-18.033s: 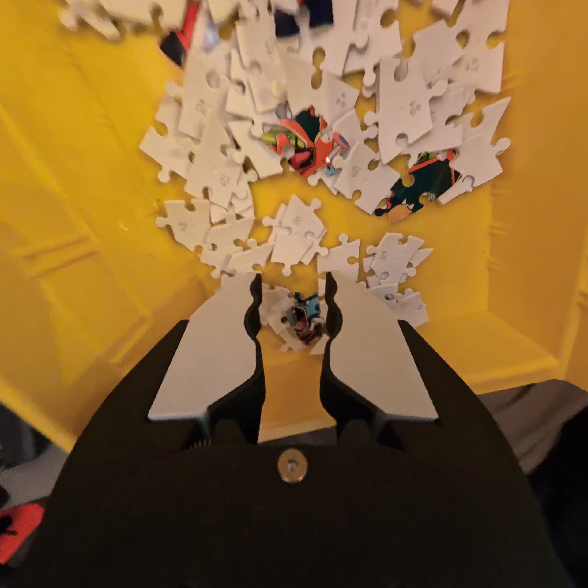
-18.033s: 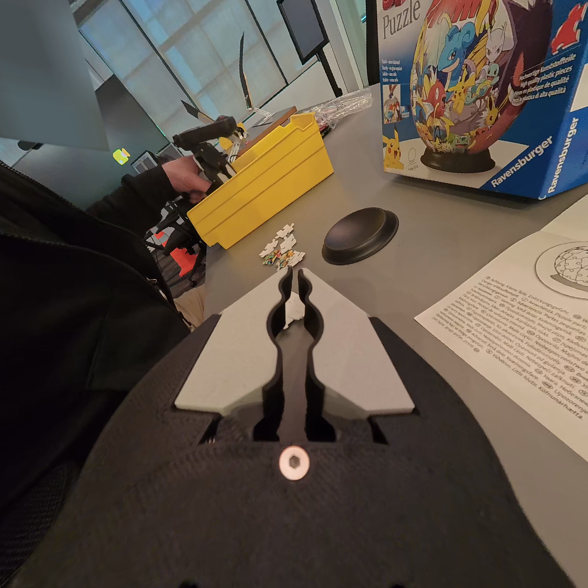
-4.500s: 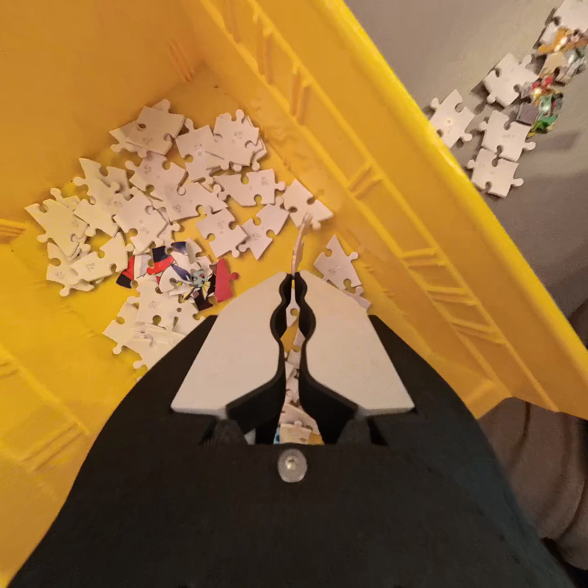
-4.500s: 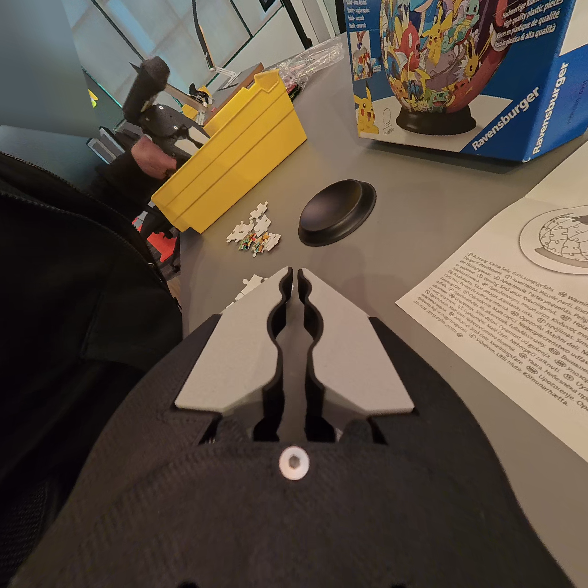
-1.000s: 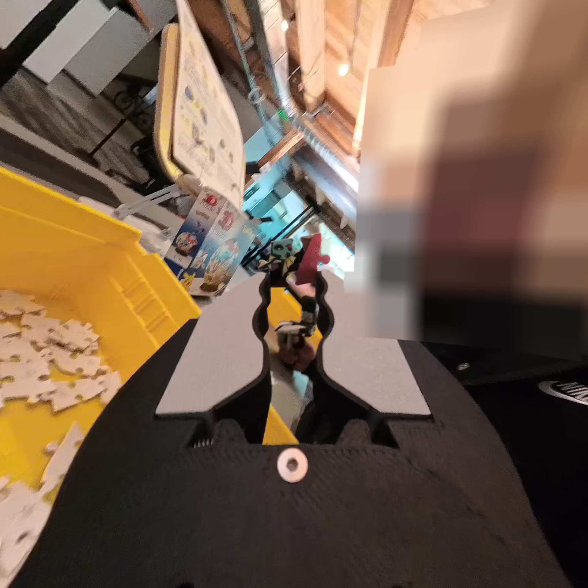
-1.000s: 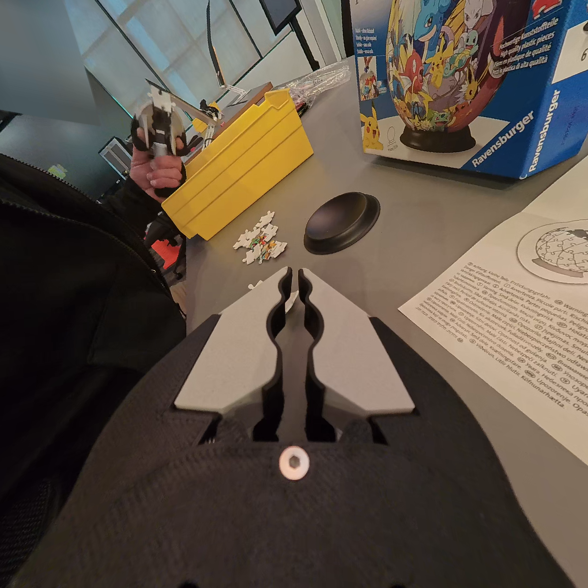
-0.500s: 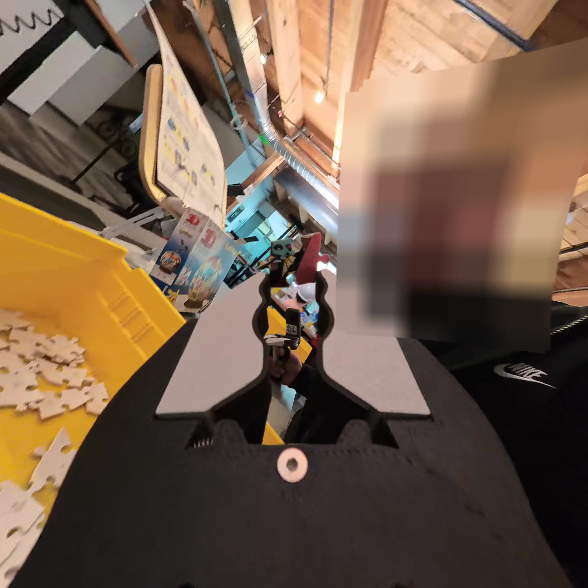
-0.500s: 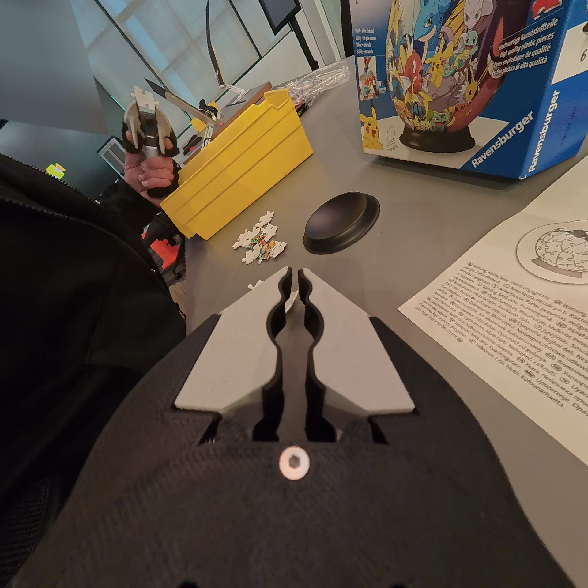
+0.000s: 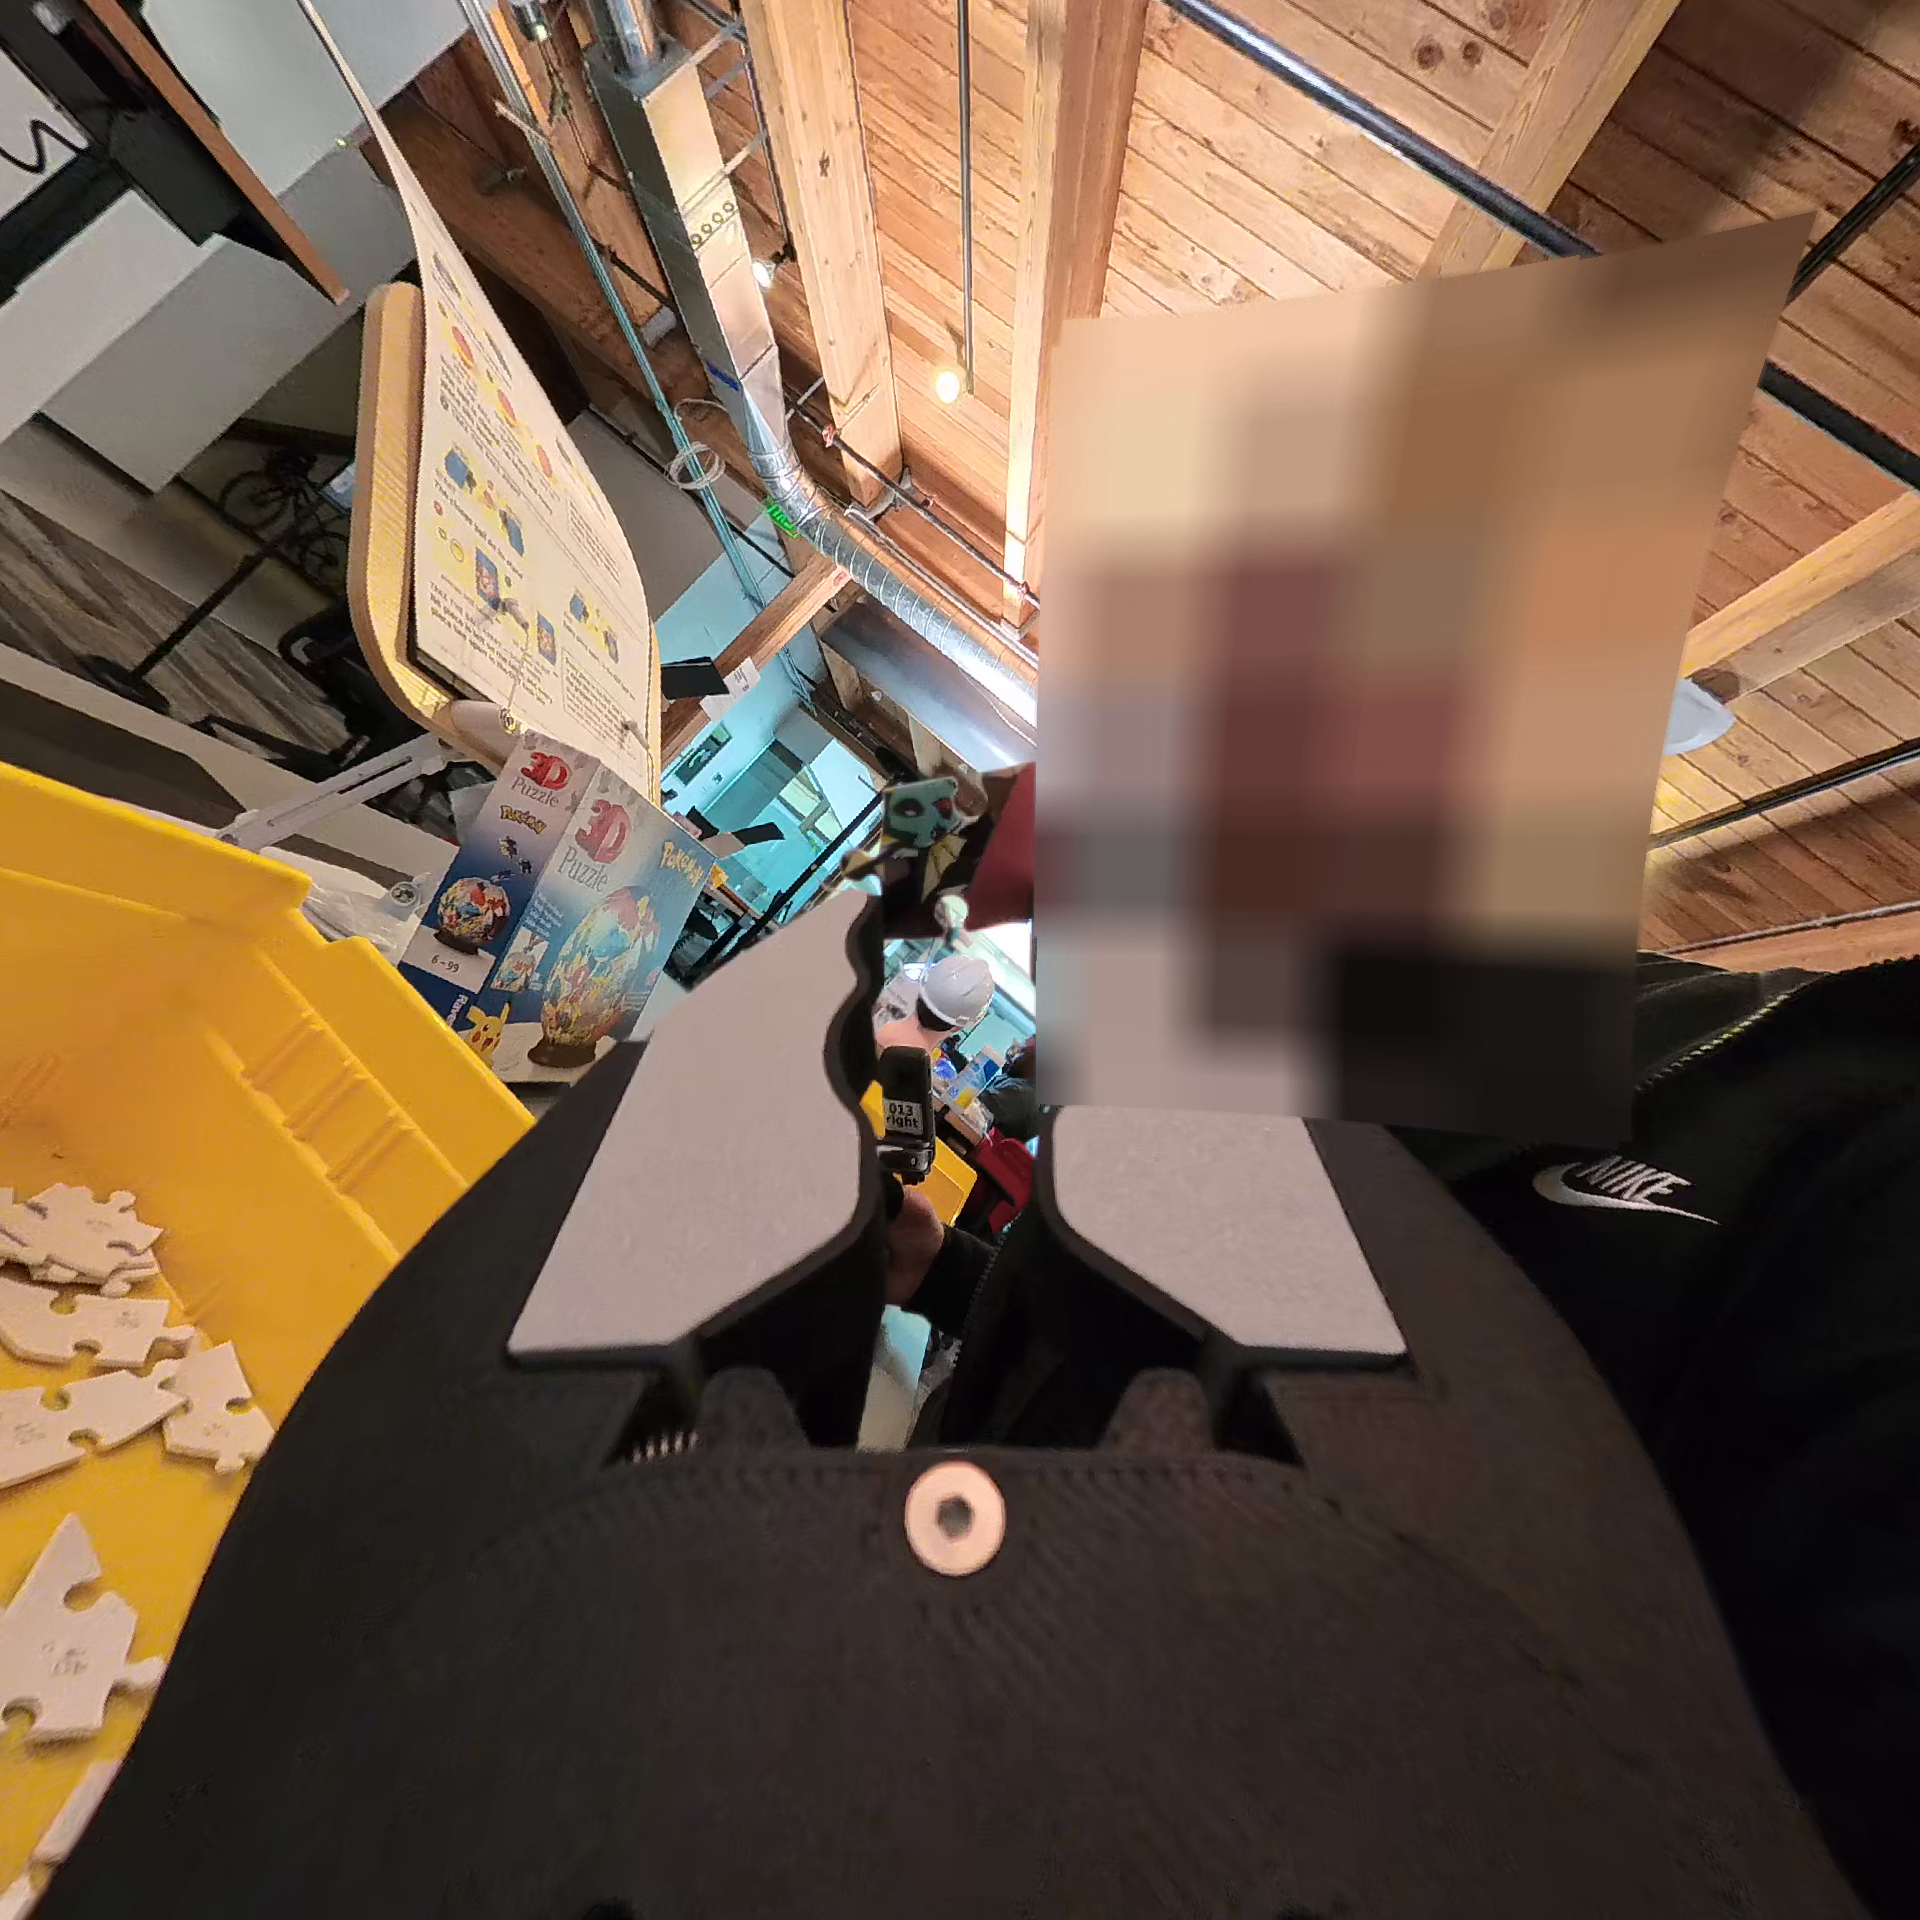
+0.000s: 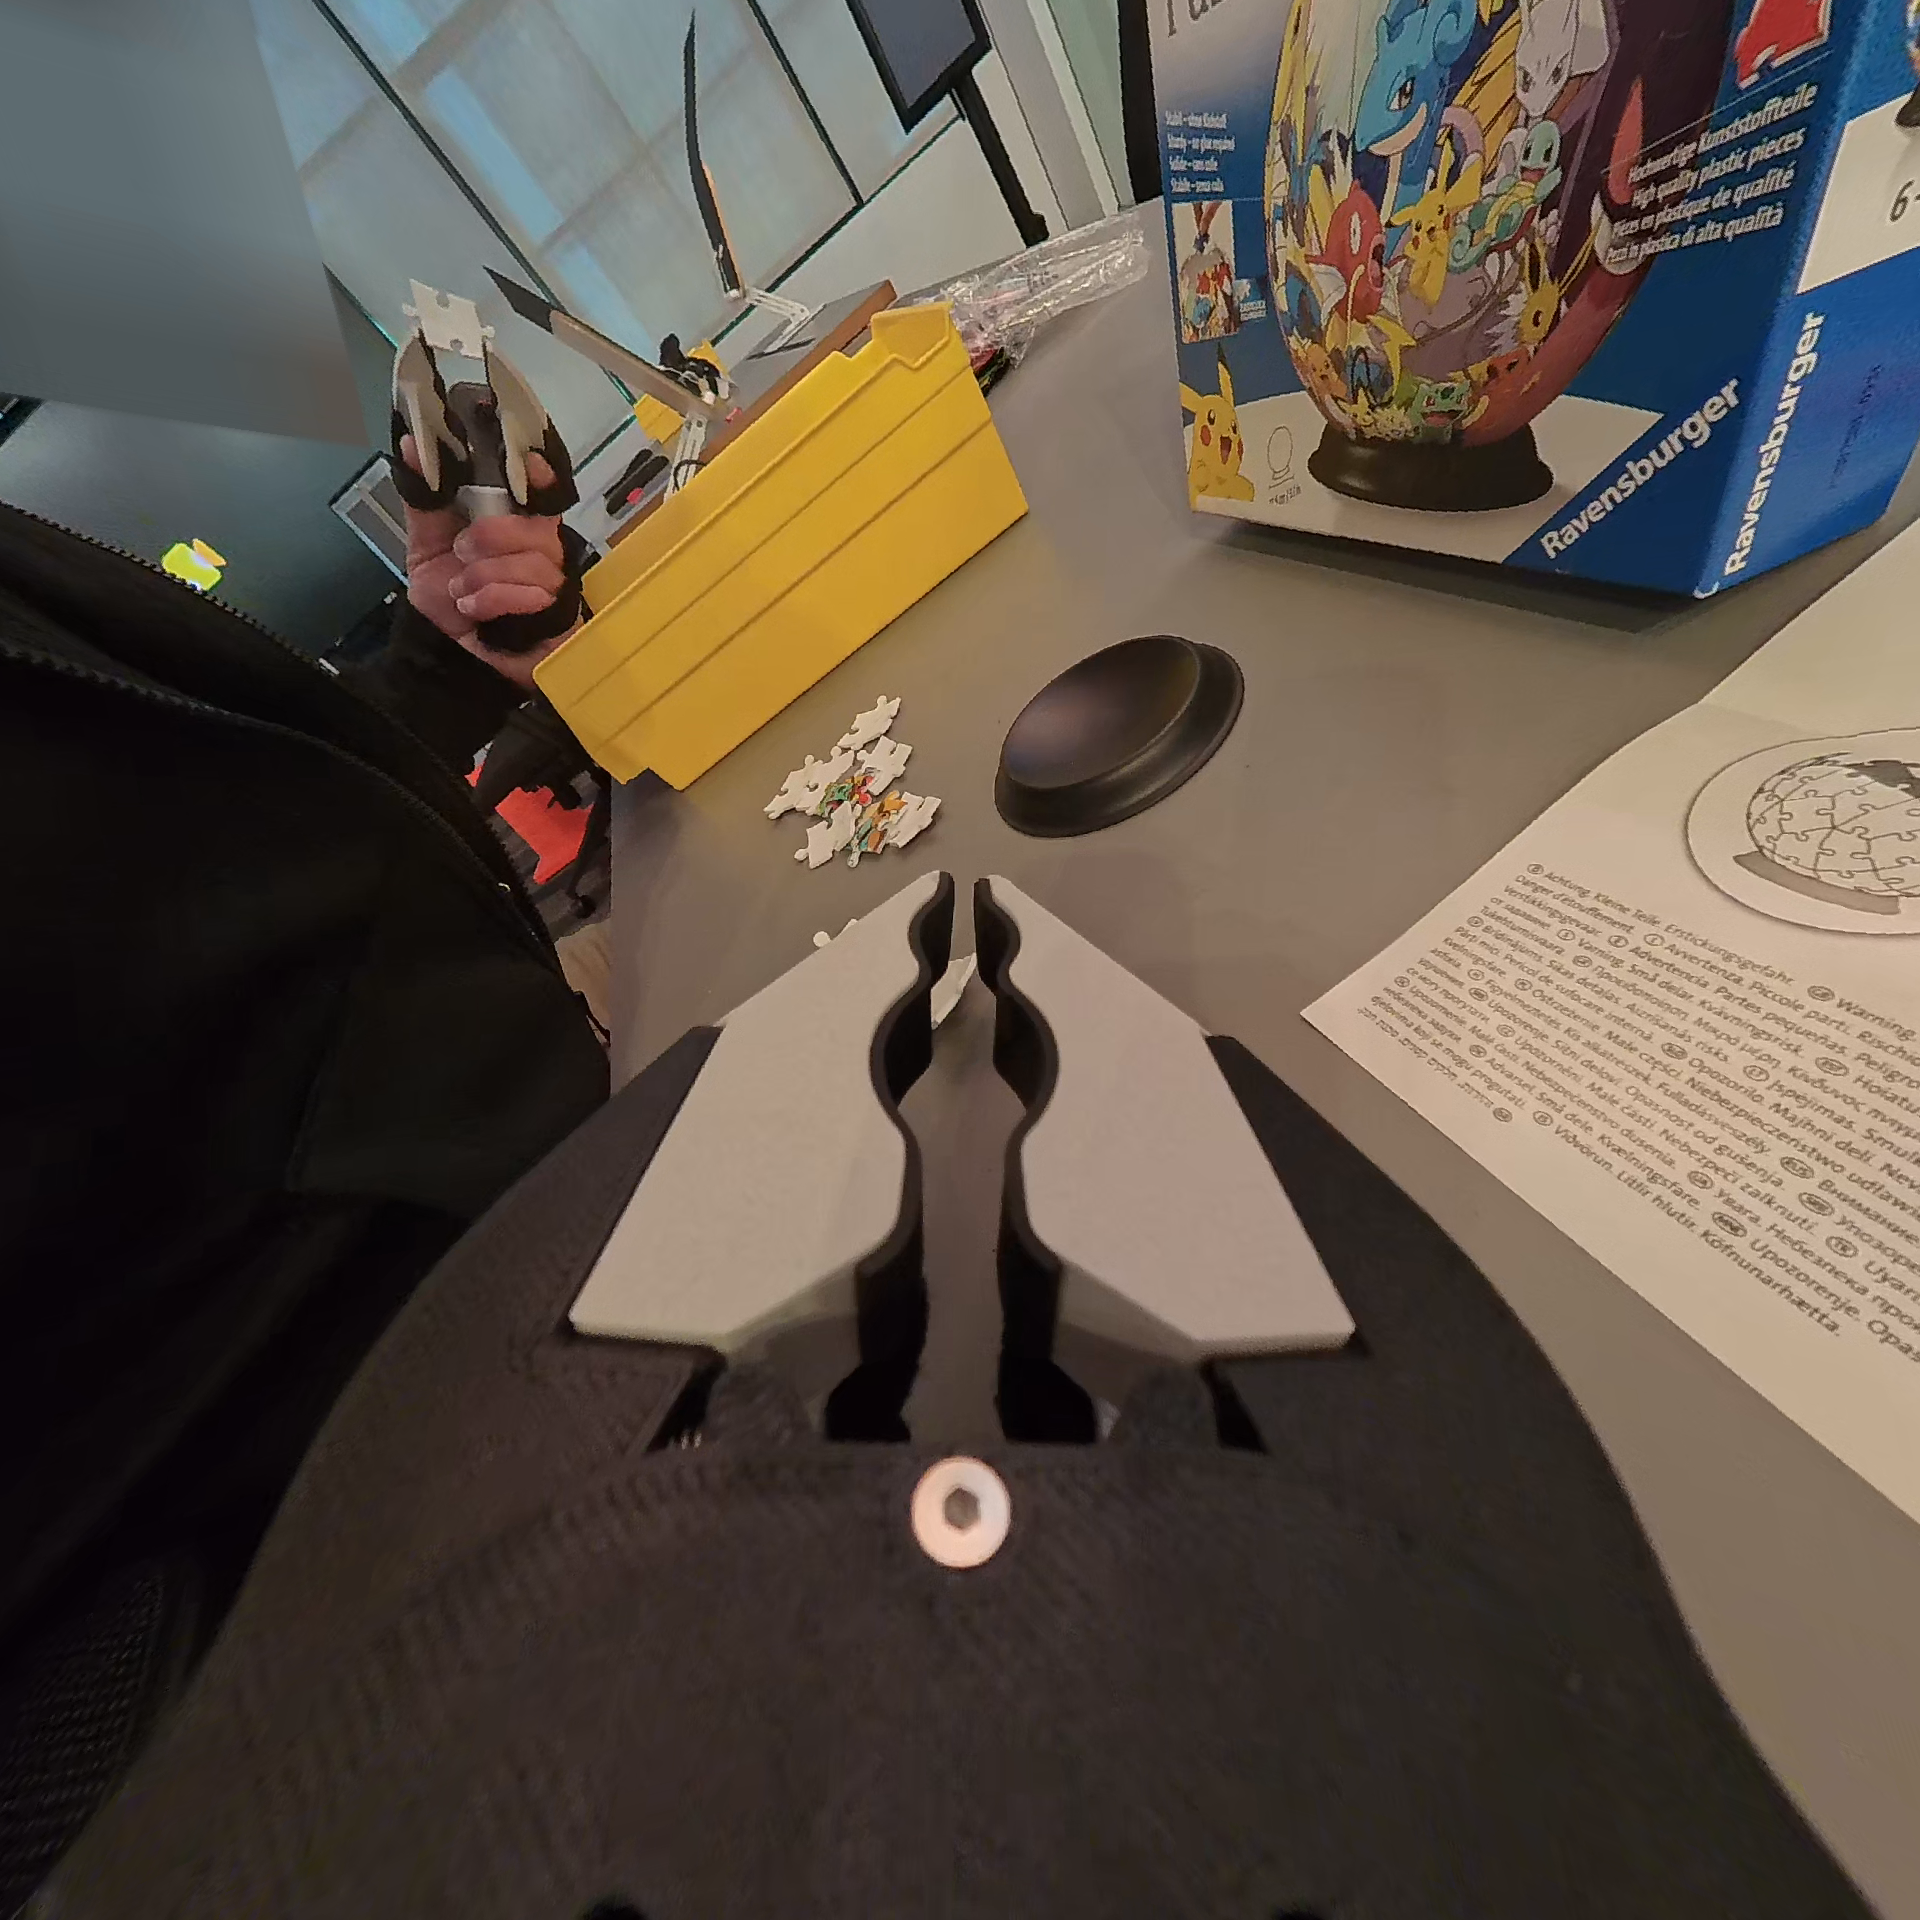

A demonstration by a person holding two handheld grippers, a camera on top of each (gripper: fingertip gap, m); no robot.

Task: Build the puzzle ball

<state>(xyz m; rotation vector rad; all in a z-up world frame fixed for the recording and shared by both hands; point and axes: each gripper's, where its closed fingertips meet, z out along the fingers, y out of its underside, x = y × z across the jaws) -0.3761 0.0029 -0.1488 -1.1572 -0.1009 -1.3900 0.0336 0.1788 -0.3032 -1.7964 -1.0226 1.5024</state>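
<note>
My left gripper [image 9: 961, 904] is raised above the yellow bin [image 9: 260, 1039] and shut on a puzzle piece [image 9: 925, 831], gripped across its width with the printed side facing the camera. A mosaic patch hides its right fingertip. In the right wrist view the left gripper [image 10: 449, 358] is held up in a hand, showing the piece's white back [image 10: 447, 317]. My right gripper [image 10: 963, 914] is shut and empty, low over the grey table [image 10: 1351, 748]. A white piece [image 10: 951, 992] lies on the table under it.
Several white pieces [image 9: 83, 1330] lie in the bin [image 10: 790, 561]. A small cluster of pieces [image 10: 857, 790], a black round stand [image 10: 1122, 732], the blue puzzle box [image 10: 1507, 260] and an instruction sheet [image 10: 1662, 987] are on the table. A dark jacket [image 10: 208, 1039] fills the left. My hands' fingertips stand some 50 cm from each other.
My left gripper took a piece from the bin, lifted it out, and has tilted further upward over the last second. The right gripper has stayed shut and hardly moved.
</note>
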